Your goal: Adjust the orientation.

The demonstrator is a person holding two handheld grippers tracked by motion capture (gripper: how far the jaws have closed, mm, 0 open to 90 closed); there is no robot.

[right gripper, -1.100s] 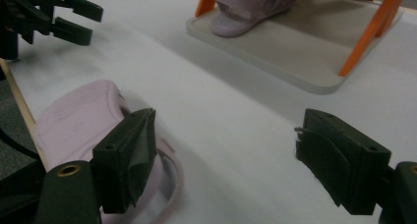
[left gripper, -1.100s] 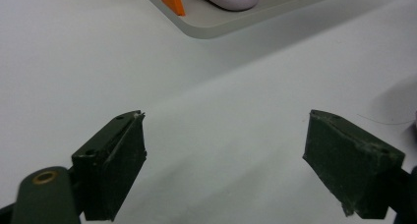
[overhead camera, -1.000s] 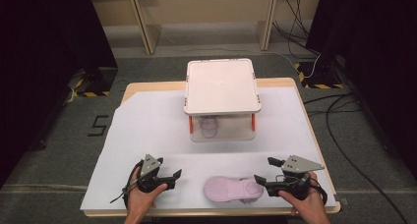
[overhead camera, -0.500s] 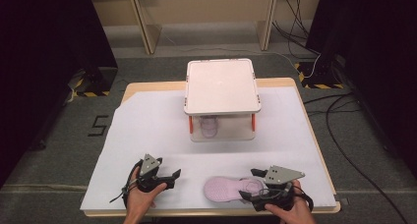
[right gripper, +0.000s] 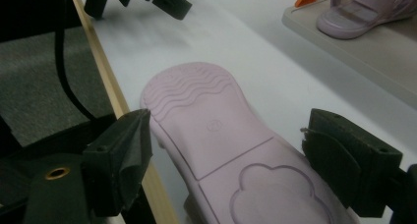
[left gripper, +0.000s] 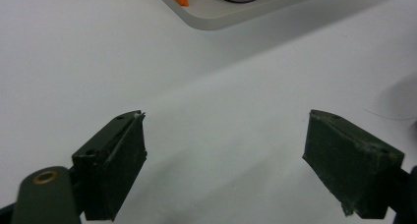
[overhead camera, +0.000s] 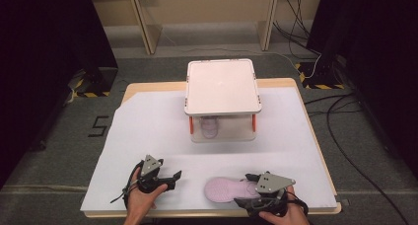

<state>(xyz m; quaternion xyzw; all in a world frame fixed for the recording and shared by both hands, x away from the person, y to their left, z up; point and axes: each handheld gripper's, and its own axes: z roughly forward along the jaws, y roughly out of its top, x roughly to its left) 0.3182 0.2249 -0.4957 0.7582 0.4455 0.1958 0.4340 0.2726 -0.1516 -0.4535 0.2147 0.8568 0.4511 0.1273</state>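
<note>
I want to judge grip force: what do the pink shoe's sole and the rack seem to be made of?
Sole: looks like soft moulded rubber or foam, matte, with wavy tread and a pressed cloud shape. Rack: seemingly hard plastic, smooth pale top and base tray, orange posts between them. Neither is certain from looks alone.

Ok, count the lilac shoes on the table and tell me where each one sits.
2. One lilac rubber-soled shoe lies sole-up at the near table edge, between the right tongs' open jaws. The other lilac shoe stands on the lower shelf of the white two-tier rack.
</note>
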